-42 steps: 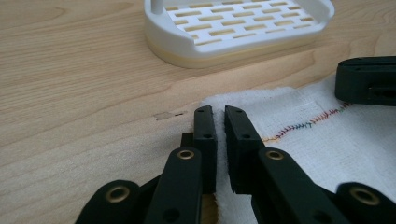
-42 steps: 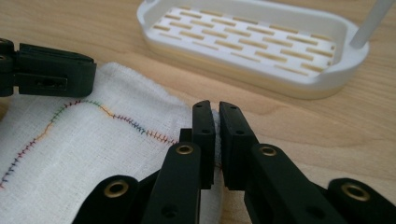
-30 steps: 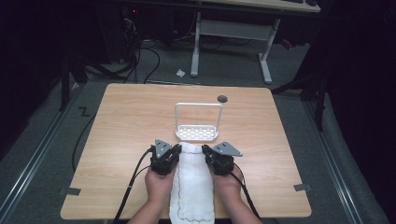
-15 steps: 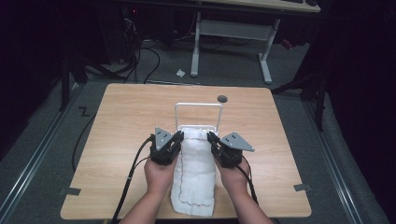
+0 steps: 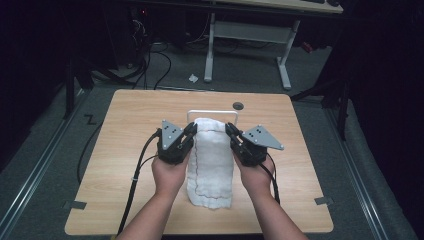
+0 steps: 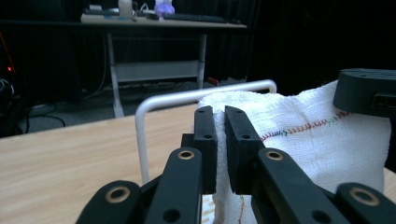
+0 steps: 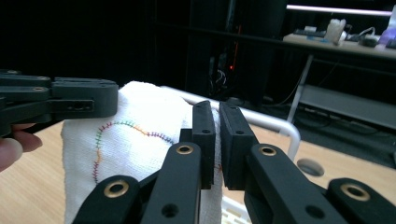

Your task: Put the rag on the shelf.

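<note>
1. since a second ago, the left gripper (image 5: 191,131) and right gripper (image 5: 231,131), each clamped on a top corner of the white towel (image 5: 212,160), have lifted it.
2. its top edge now hangs level with the white rack (image 5: 212,112)'s bar, likely ready for draping; its lower end rests on the table (image 5: 125,130).

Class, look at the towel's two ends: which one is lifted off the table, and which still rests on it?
The far end of the towel, pinched by the left gripper and right gripper by the white rack, is lifted; the near end rests on the table.

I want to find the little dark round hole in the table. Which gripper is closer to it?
Right. The right gripper sits just below the hole; the left gripper is farther off, across the white towel both hold.
</note>
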